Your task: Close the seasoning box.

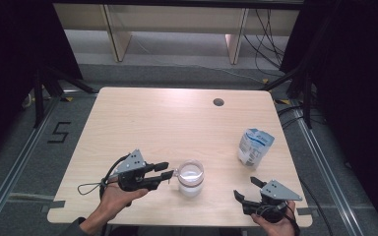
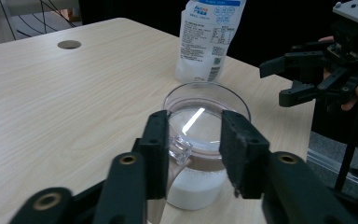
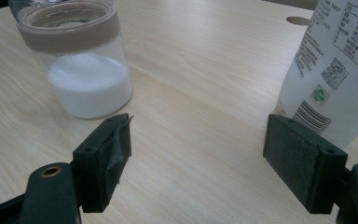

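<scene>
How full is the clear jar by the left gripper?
Roughly one third full. The jar stands upright on the table, and its white powder fills only the lower part, well below the brown band at the top.

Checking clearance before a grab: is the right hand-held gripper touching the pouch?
Apart. The right gripper view shows bare table between the right hand-held gripper and the pouch.

Readable markings: one floor number, the rest too small to make out

A black "5" (image 1: 59,132) is marked on the grey floor left of the table (image 1: 142,113). The white pouch (image 2: 209,37) carries blue-headed print, a table of small text, a square code and a barcode (image 3: 313,117), none of it legible at this size.
</scene>
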